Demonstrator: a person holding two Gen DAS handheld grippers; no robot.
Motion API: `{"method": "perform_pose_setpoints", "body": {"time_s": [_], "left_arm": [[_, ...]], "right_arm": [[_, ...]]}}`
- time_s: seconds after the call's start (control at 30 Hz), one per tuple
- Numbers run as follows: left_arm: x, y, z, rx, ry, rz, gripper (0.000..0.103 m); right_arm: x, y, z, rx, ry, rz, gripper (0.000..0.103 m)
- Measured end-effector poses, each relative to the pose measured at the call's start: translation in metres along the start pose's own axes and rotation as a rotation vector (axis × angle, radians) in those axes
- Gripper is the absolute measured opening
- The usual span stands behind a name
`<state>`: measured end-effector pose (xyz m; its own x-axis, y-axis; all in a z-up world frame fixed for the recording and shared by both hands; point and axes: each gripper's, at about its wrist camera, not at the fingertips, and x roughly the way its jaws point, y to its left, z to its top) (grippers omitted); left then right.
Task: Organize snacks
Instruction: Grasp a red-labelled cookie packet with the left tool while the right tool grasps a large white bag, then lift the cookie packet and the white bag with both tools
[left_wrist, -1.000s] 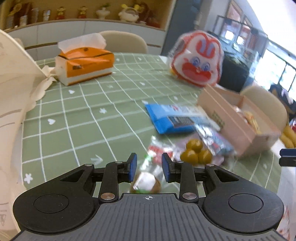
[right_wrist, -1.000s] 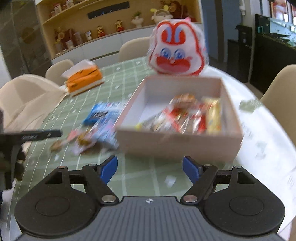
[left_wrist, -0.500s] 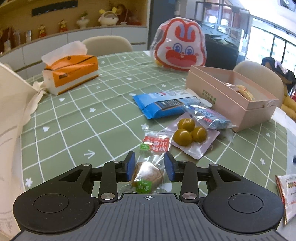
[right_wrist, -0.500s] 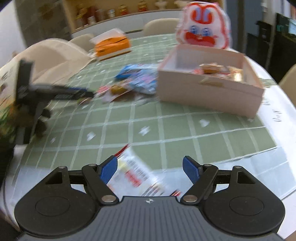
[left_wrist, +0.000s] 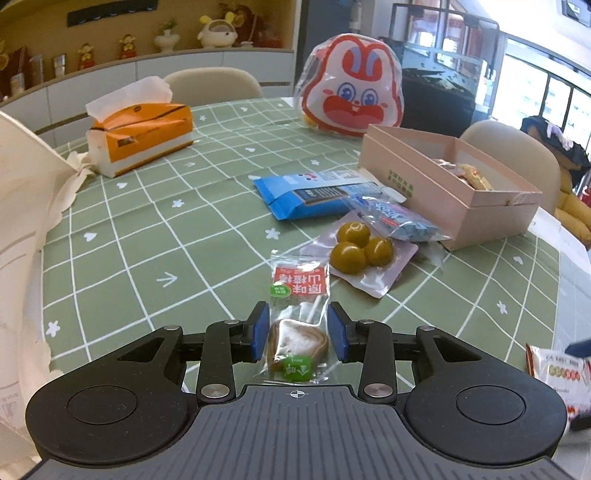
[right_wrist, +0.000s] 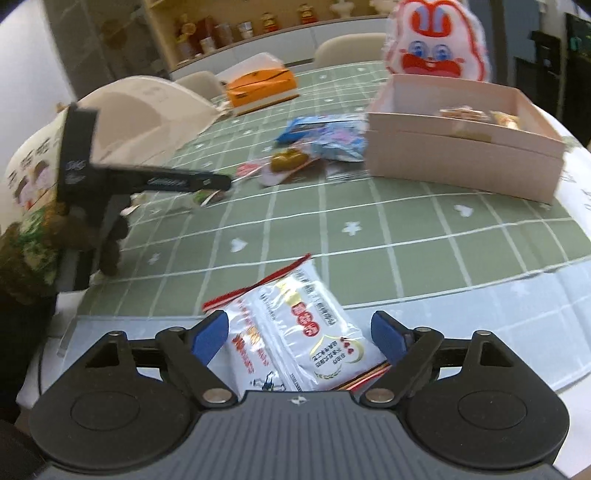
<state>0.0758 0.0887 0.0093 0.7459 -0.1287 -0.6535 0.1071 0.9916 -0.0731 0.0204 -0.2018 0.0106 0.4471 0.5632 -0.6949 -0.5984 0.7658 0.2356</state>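
My left gripper (left_wrist: 297, 330) is open, its blue pads on either side of a clear hawthorn snack packet (left_wrist: 297, 321) lying on the green checked tablecloth. Beyond it lie a pack of green plums (left_wrist: 360, 253), a blue wrapper (left_wrist: 397, 218) and a blue box (left_wrist: 314, 194). The pink box (left_wrist: 443, 184) with snacks inside stands at the right. My right gripper (right_wrist: 301, 338) is open over a white and red snack packet (right_wrist: 295, 332) at the table's near edge. The pink box (right_wrist: 458, 147) is far right there.
An orange tissue pack (left_wrist: 142, 133) and a rabbit-shaped bag (left_wrist: 351, 86) stand at the back. A white paper bag (left_wrist: 22, 206) fills the left edge. Chairs ring the table. The left gripper also shows in the right wrist view (right_wrist: 147, 181).
My left gripper has opened a little wider around the hawthorn packet. My right gripper swung away from the pink box, down to the white and red packet at the table edge.
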Motion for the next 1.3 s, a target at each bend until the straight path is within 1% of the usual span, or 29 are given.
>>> {"method": "perform_pose_setpoints", "body": {"time_s": [0.07,0.17,0.2,0.27,0.3,0.33,0.57,0.7,0.83,0.9,1.1,1.2,1.3], "left_arm": [[0.000,0.000,0.000,-0.004,-0.003,0.000,0.040],[-0.001,0.001,-0.001,-0.008,-0.003,-0.001,0.040],[-0.001,0.000,-0.001,-0.009,-0.001,-0.001,0.040],[-0.002,-0.001,0.000,-0.009,0.004,-0.002,0.040],[-0.003,-0.002,0.000,-0.008,0.006,-0.004,0.040],[-0.003,-0.003,-0.001,-0.007,0.008,-0.007,0.040],[-0.016,-0.013,-0.012,0.004,0.021,-0.044,0.040],[-0.028,-0.020,-0.021,-0.007,0.032,-0.091,0.040],[-0.035,-0.031,-0.029,0.006,0.042,-0.130,0.040],[-0.037,-0.039,-0.032,0.041,0.035,-0.135,0.040],[-0.041,-0.055,-0.041,0.140,0.005,-0.134,0.040],[-0.042,-0.056,-0.043,0.149,0.005,-0.155,0.040],[-0.041,-0.057,-0.043,0.155,0.002,-0.150,0.041]], "right_arm": [[0.004,0.013,-0.004,-0.080,0.011,-0.023,0.087],[0.011,0.030,-0.009,-0.195,0.009,-0.102,0.088],[0.011,0.033,-0.010,-0.211,-0.004,-0.119,0.088],[0.014,0.032,-0.004,-0.190,-0.001,-0.129,0.086],[0.015,0.029,0.000,-0.172,-0.003,-0.134,0.080],[0.017,0.026,0.003,-0.155,-0.006,-0.142,0.077],[0.034,-0.005,0.027,0.018,-0.061,-0.222,0.077],[0.037,-0.019,0.031,0.085,-0.105,-0.242,0.077],[0.042,-0.018,0.026,0.059,-0.148,-0.267,0.082],[0.043,-0.017,0.025,0.046,-0.147,-0.276,0.082],[0.043,-0.017,0.025,0.056,-0.154,-0.263,0.085],[0.045,-0.013,0.024,0.040,-0.148,-0.282,0.085],[0.045,-0.012,0.024,0.036,-0.146,-0.290,0.085]]}}
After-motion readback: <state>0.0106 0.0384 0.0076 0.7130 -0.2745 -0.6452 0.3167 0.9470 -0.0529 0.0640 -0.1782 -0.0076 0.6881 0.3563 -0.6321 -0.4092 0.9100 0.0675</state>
